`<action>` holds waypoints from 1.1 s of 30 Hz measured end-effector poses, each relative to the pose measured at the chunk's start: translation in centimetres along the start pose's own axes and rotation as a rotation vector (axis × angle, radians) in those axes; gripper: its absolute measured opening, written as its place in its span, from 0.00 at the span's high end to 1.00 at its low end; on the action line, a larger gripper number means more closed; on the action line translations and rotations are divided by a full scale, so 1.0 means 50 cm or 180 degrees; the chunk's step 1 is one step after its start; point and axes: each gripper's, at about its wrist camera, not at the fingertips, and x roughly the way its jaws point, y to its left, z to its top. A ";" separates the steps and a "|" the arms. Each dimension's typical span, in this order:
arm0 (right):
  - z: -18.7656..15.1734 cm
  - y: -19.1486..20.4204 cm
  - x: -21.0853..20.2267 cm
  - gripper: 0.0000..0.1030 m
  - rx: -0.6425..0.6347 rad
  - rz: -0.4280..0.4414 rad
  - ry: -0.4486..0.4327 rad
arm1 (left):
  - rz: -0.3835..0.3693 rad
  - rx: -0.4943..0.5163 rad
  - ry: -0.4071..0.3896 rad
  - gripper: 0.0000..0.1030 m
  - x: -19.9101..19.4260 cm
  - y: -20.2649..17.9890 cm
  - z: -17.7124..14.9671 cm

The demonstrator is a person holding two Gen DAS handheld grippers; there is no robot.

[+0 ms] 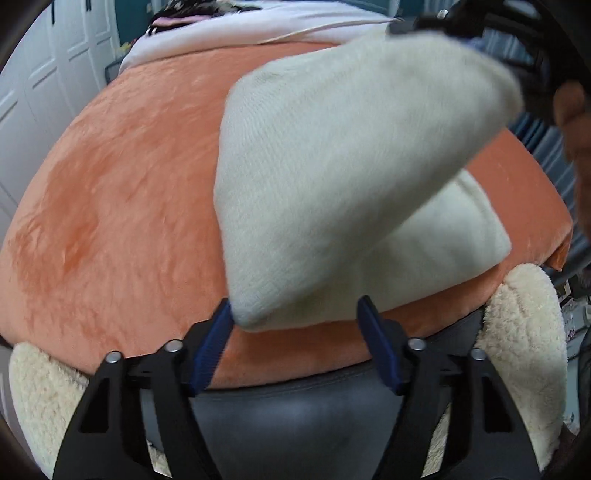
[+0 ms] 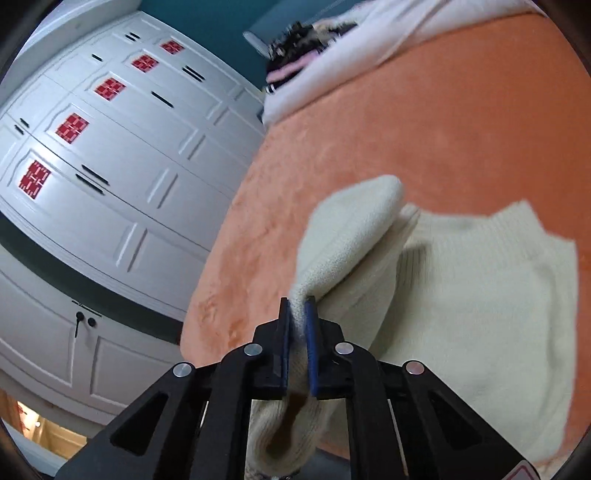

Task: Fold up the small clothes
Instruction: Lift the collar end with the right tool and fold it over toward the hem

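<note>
A cream knit garment (image 2: 480,295) lies on an orange plush blanket (image 2: 443,129). My right gripper (image 2: 299,325) is shut on one fold of it, and the pinched cloth rises off the rest. In the left wrist view that lifted part of the garment (image 1: 351,166) hangs as a big blurred flap, held at the top right by the right gripper (image 1: 436,26). Its lowest corner hangs just inside the left fingertip (image 1: 214,343) of my left gripper (image 1: 295,332). That gripper is open, its pads well apart over the blanket's (image 1: 110,221) near edge and pressing on nothing.
White wardrobe doors (image 2: 110,166) with red paper squares stand to the left. Pale pink bedding (image 1: 221,37) and a dark patterned cloth (image 2: 303,40) lie at the blanket's far end. A fleecy cream cover (image 1: 524,350) and a dark padded seat (image 1: 295,406) sit below my left gripper. A person's hand (image 1: 576,129) shows at the right edge.
</note>
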 end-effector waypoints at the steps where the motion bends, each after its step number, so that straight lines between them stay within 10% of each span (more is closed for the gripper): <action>1: 0.011 0.000 -0.042 0.97 -0.0028 0.0001 -0.0138 | -0.0049 -0.0003 -0.0064 0.52 -0.006 -0.008 0.006; 4: 0.010 -0.058 -0.122 0.97 -0.0041 -0.0392 -0.0345 | -0.0167 -0.0010 0.0088 0.73 0.028 -0.018 0.025; 9: -0.089 -0.299 -0.084 0.89 0.0758 -0.1208 0.0181 | -0.0266 -0.0180 0.0326 0.74 0.093 -0.026 0.017; 11: -0.124 -0.310 -0.091 0.88 0.0955 -0.0850 0.0119 | -0.0195 -0.0160 0.0298 0.74 0.095 -0.030 0.016; 13: -0.150 -0.294 -0.112 0.41 0.1032 -0.0549 -0.0100 | -0.0134 -0.0160 0.0265 0.71 0.091 -0.029 0.018; 15: -0.165 -0.281 -0.115 0.23 0.1028 -0.0474 -0.0229 | -0.0111 -0.0176 0.0178 0.69 0.082 -0.028 0.019; 29: -0.143 -0.237 0.055 0.30 0.1015 -0.0199 0.0525 | -0.0302 -0.1309 0.0269 0.59 0.122 0.129 -0.006; 33: -0.129 -0.171 0.107 0.71 0.0809 -0.0139 0.0615 | -0.0192 -0.1142 0.0187 0.61 0.116 0.122 -0.013</action>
